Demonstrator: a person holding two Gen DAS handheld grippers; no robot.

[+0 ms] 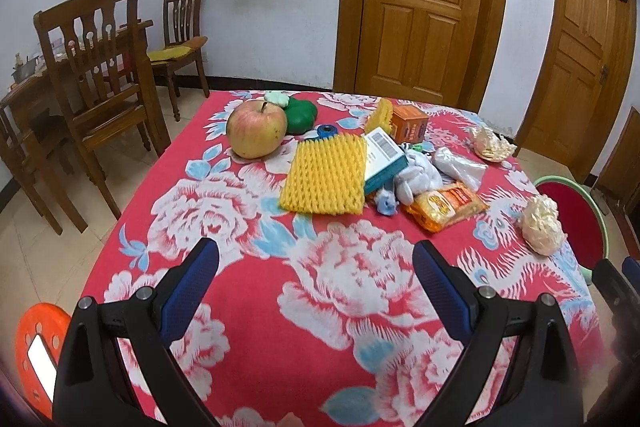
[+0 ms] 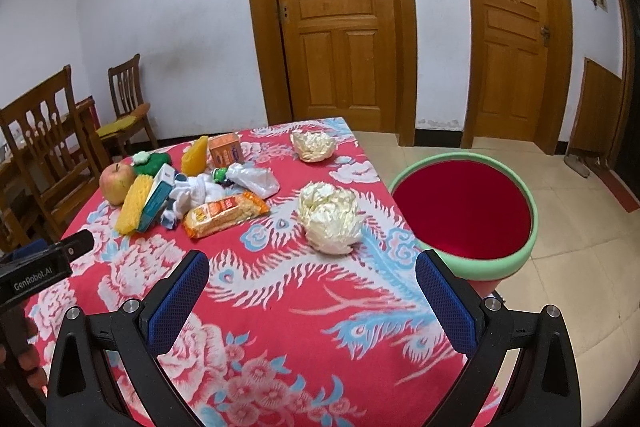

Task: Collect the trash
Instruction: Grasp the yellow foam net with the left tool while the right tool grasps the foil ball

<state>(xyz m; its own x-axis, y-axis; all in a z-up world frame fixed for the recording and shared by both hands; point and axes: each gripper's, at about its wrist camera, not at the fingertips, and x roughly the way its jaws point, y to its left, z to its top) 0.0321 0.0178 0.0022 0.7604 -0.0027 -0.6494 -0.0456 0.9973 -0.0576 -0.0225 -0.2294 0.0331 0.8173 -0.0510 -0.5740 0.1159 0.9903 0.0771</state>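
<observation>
On the red flowered tablecloth (image 1: pixel 248 307) lies a heap of items: a yellow foam net (image 1: pixel 325 177), a teal-and-white box (image 1: pixel 383 159), an orange snack packet (image 1: pixel 445 207), crumpled white plastic (image 1: pixel 458 165) and two cream paper wads (image 1: pixel 541 225) (image 1: pixel 491 143). The nearer wad (image 2: pixel 330 218) sits just ahead of my right gripper (image 2: pixel 312 291), which is open and empty. My left gripper (image 1: pixel 316 279) is open and empty too, short of the foam net. A red bin with a green rim (image 2: pixel 464 213) stands beside the table's right edge.
An apple (image 1: pixel 257 129), a green toy (image 1: pixel 301 115) and an orange carton (image 1: pixel 408 125) sit at the table's far side. Wooden chairs (image 1: pixel 94 67) stand to the left, an orange stool (image 1: pixel 38 339) at lower left. Two wooden doors (image 2: pixel 338 23) close the far wall.
</observation>
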